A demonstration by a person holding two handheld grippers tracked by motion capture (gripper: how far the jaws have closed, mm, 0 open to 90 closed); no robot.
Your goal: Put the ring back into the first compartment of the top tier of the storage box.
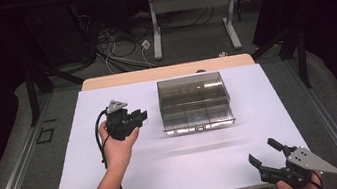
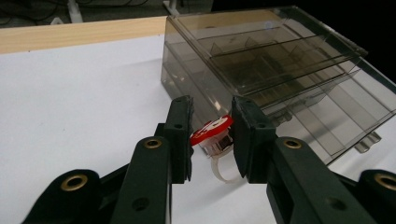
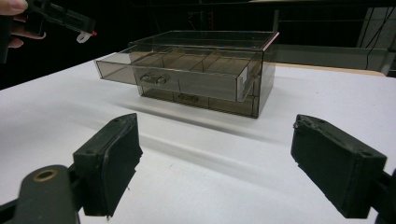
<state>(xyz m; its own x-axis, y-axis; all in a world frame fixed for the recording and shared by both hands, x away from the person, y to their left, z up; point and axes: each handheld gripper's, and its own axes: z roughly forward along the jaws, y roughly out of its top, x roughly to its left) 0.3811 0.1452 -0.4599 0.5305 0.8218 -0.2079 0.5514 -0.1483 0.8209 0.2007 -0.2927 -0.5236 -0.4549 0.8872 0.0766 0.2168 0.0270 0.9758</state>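
Ring point(image 2: 215, 142), red-topped with a pale band, sits clamped between the jaws of the left gripper point(image 2: 212, 135) in the left gripper view, lifted off the white table point(image 2: 79, 102) just beside the smoky plastic drawer box point(image 2: 280, 70). From the high view, the left gripper point(image 1: 135, 118) is held left of the box point(image 1: 194, 102), while the right gripper point(image 1: 266, 153) waits near the table's front right corner, jaws spread. In the right gripper view, those jaws stand wide apart with nothing between them, facing the box point(image 3: 205, 70), whose upper drawer point(image 3: 173, 74) is pulled partly out.
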